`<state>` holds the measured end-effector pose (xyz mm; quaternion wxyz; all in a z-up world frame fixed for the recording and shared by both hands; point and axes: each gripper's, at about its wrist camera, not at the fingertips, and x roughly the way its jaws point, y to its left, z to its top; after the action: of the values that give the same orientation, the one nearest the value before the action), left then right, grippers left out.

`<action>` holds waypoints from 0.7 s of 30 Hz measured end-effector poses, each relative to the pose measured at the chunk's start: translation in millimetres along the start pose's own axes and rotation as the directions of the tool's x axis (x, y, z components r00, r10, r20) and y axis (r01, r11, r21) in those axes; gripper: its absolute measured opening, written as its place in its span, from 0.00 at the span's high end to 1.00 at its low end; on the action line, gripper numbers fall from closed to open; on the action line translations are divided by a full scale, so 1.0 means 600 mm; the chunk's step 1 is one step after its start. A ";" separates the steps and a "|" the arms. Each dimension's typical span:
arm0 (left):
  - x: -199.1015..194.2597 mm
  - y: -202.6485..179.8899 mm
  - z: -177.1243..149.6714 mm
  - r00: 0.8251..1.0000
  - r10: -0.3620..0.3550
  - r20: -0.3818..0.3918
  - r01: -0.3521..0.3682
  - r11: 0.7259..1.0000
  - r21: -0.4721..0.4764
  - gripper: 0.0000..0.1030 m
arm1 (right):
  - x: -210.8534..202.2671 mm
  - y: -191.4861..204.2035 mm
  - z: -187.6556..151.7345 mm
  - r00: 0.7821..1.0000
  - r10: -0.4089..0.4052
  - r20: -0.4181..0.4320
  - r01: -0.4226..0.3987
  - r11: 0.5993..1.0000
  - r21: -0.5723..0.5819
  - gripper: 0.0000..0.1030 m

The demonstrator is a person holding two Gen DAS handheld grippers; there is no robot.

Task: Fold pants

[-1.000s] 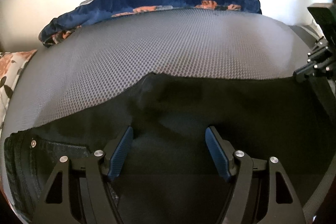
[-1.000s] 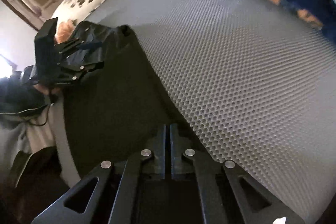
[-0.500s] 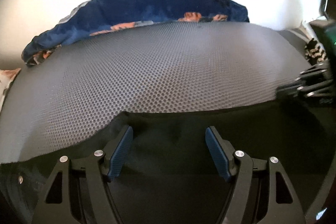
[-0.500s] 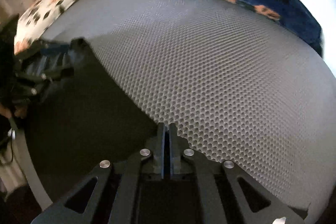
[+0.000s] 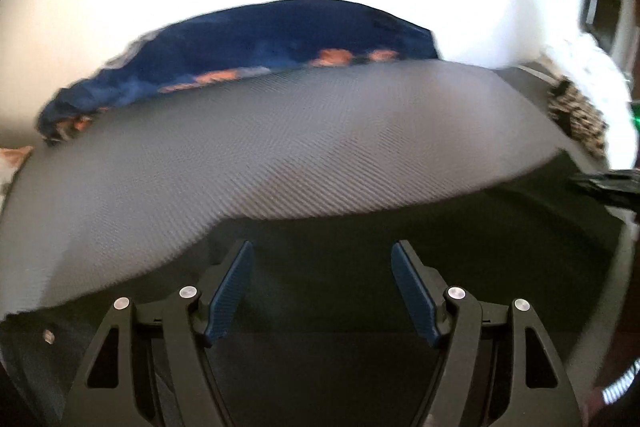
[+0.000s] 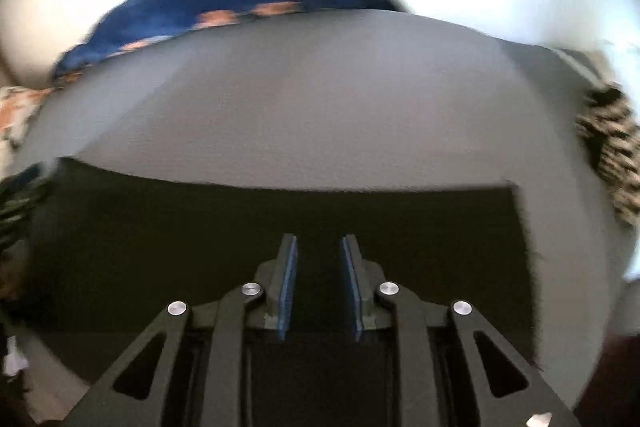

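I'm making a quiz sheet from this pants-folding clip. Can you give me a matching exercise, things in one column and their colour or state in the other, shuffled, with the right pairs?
Things:
1. pants
2. mat
3. blanket
4. left gripper

Colour or state:
A. grey, honeycomb-textured, under the garment
B. jaws wide apart, nothing between them
C. black, lying flat in the foreground
D. dark blue with orange patches, at the far edge

Pairs: 1-C, 2-A, 3-D, 4-B
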<state>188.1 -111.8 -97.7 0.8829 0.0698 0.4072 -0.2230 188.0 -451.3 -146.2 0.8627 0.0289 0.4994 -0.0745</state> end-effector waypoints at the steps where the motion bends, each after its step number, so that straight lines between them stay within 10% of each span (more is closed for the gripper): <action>1: -0.001 -0.007 -0.004 1.000 -0.013 -0.008 0.013 1.000 0.011 0.30 | 0.003 -0.010 -0.004 1.000 0.000 -0.008 0.000 1.000 0.023 0.77; 21: 0.064 0.024 -0.007 0.993 0.066 -0.101 -0.071 0.997 -0.044 0.30 | 0.072 -0.064 0.073 0.998 -0.062 0.001 0.061 0.986 0.155 0.73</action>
<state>213.5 -110.9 -129.9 0.8701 0.0738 0.4532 -0.1792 240.8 -499.0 -160.4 0.8565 0.0801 0.4903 -0.1396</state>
